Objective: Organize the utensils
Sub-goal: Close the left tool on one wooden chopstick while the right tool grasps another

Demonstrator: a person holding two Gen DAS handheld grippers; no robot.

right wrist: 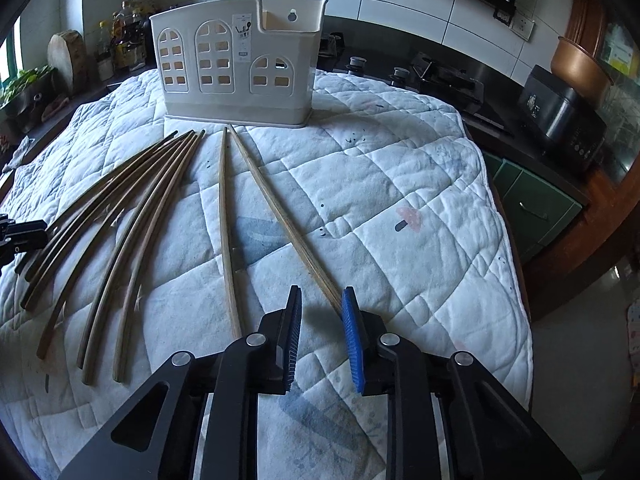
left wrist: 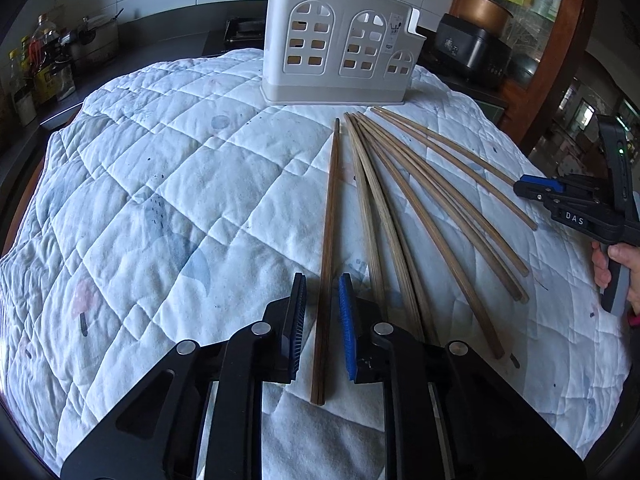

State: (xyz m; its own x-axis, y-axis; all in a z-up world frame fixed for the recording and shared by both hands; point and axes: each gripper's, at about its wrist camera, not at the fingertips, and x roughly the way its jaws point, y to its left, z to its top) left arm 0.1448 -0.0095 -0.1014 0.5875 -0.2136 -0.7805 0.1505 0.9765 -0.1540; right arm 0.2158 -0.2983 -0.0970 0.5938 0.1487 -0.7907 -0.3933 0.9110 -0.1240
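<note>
Several wooden chopsticks [left wrist: 420, 208] lie fanned out on a white quilted cloth [left wrist: 160, 200], tips toward a beige utensil holder [left wrist: 340, 44] with window-shaped cutouts at the back. My left gripper [left wrist: 322, 284] is open, its jaws on either side of the leftmost, darker chopstick [left wrist: 330, 240] without closing on it. In the right wrist view the holder [right wrist: 236, 60] stands at the back and the chopsticks [right wrist: 132, 224] spread to the left. My right gripper [right wrist: 322, 296] is open, low over the cloth, with the rightmost chopstick [right wrist: 280, 216] running toward its right jaw.
The right gripper [left wrist: 576, 208] and a hand show at the left view's right edge. Behind the cloth are a dark counter, oil bottles [left wrist: 36, 64], a stove [right wrist: 440, 80], a black appliance [right wrist: 560, 116] and a wooden cabinet [left wrist: 540, 20].
</note>
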